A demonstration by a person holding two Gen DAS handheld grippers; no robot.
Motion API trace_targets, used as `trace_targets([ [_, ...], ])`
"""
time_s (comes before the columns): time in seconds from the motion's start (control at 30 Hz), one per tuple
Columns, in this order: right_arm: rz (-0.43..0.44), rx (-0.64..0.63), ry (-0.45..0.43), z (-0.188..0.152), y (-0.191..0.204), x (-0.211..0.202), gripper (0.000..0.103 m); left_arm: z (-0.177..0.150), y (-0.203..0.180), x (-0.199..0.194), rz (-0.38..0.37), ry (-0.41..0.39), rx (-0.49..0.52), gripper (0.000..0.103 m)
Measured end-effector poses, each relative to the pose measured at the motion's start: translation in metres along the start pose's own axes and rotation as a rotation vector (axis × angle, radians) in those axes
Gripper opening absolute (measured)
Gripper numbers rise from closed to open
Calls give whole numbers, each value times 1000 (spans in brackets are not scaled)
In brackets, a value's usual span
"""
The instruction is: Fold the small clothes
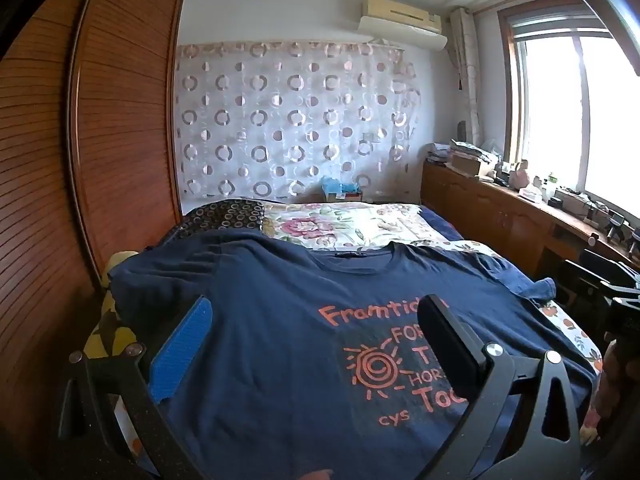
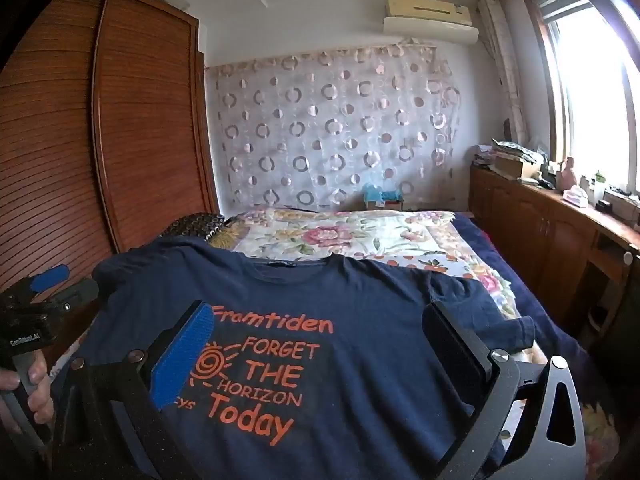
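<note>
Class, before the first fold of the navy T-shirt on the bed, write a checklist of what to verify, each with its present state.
1. T-shirt spread flat, print up: ok.
2. Both sleeves smooth: not ok, the right sleeve is bunched.
3. Left hand-held gripper open, nothing between its fingers: ok.
4. Right hand-held gripper open, nothing between its fingers: ok.
5. Hem straight: cannot tell, out of view.
6. Bed beyond the collar free for folding: ok.

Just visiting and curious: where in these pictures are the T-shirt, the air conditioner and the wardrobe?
T-shirt [image 2: 320, 304]: right wrist view, on its chest above the orange print.
Air conditioner [image 1: 402, 26]: left wrist view, on the front of the unit.
Wardrobe [image 2: 148, 120]: right wrist view, on a slatted door.
</note>
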State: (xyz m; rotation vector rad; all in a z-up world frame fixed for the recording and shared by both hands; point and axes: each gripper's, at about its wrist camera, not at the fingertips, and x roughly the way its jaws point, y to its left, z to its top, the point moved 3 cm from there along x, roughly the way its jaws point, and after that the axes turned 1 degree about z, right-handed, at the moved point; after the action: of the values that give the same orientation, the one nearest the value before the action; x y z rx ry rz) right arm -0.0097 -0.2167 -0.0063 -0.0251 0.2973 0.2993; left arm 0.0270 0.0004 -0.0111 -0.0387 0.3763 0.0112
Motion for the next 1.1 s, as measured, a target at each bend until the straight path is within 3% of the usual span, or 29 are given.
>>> trace_targets([
  [1.1, 3, 0, 7, 0, -1, -1, 103, 0, 0, 0, 8, 11, 8, 103],
])
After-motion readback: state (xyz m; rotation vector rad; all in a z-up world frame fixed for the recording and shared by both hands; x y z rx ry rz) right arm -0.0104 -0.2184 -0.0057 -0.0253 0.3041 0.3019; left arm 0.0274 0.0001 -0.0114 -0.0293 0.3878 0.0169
